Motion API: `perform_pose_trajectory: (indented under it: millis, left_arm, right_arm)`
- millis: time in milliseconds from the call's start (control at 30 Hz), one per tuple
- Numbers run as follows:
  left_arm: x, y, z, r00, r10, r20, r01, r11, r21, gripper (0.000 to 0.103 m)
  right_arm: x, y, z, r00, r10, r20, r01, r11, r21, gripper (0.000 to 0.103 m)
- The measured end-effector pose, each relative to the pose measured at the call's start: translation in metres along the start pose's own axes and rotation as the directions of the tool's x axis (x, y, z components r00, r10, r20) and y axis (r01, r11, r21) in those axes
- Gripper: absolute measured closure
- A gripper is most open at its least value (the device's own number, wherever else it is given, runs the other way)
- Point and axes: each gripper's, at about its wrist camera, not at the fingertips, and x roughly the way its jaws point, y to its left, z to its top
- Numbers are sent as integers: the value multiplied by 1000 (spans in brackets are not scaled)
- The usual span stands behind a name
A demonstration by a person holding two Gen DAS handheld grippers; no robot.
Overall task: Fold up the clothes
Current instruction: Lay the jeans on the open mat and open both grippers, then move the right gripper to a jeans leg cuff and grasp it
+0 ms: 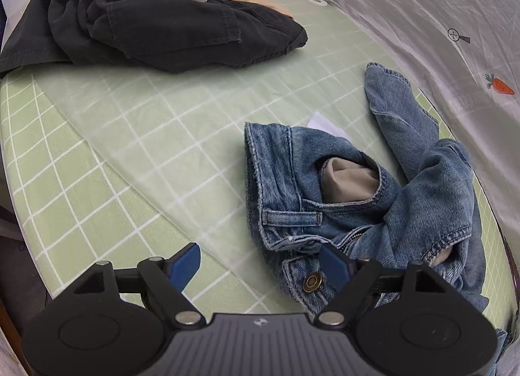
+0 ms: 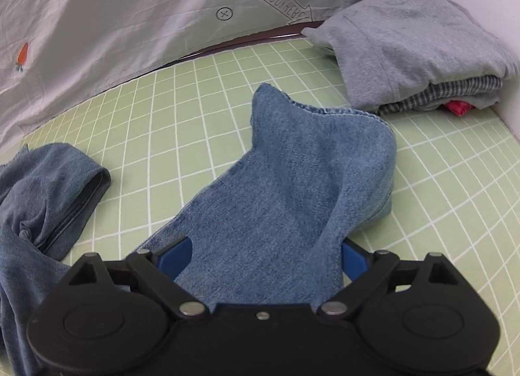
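The left gripper (image 1: 261,267) gapes wide and empty, its right finger over the buttoned waistband of the crumpled jeans (image 1: 328,200); their legs run ahead and rightward. A dark garment (image 1: 182,34) lies far ahead-left. The right gripper (image 2: 266,260) stands wide, a jeans leg (image 2: 292,181) draped between its fingers, its hem pointing straight ahead; whether it is pinched, I cannot tell. Folded clothes (image 2: 419,54) sit far ahead-right.

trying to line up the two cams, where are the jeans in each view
Left wrist view: the jeans lie crumpled at lower right, waistband and button just ahead of the open left gripper, one leg reaching up toward the grey sheet.
Right wrist view: one leg fills the centre, running up from between the right gripper fingers; the rest is bunched at the left edge.
Shared landmark: the carrot print on the grey sheet.
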Motion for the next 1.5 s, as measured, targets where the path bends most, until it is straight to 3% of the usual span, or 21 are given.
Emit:
perform_pose_trajectory:
  millis: [200,367,533,800,967,1100,1400,1500]
  left_arm:
    - [5,0,-2,999,-17,-38,16,1000,-8,16]
    - [13,-1,1,994,-85,-71,80,994,-72,16]
    - [18,-2,-1,983,-151,-105,136,982,-132,16]
    - [34,7,-7,946,-285,-155,223,917,-330,16]
    - [41,-8,-4,946,-276,-173,218,931,-294,16]
    - [44,-18,-1,946,-262,-188,206,939,-276,16]
    - [59,-37,6,947,-243,-208,183,945,-273,17]
    - [62,-54,15,954,-227,-195,183,958,-221,17]
  right_arm:
    - [-7,28,1,990,-116,86,126,984,-128,6]
    - [-14,21,9,975,-165,146,180,979,-100,4]
    - [-3,25,4,993,-83,82,91,991,-95,3]
    - [31,43,3,996,85,-36,-86,996,-33,3]
    - [64,52,10,981,144,-129,-137,989,61,3]
    - [79,58,12,981,80,-179,-69,995,71,3]
    - [99,61,25,990,-12,-138,16,999,28,0]
    - [106,62,34,991,-22,-132,28,999,46,0]
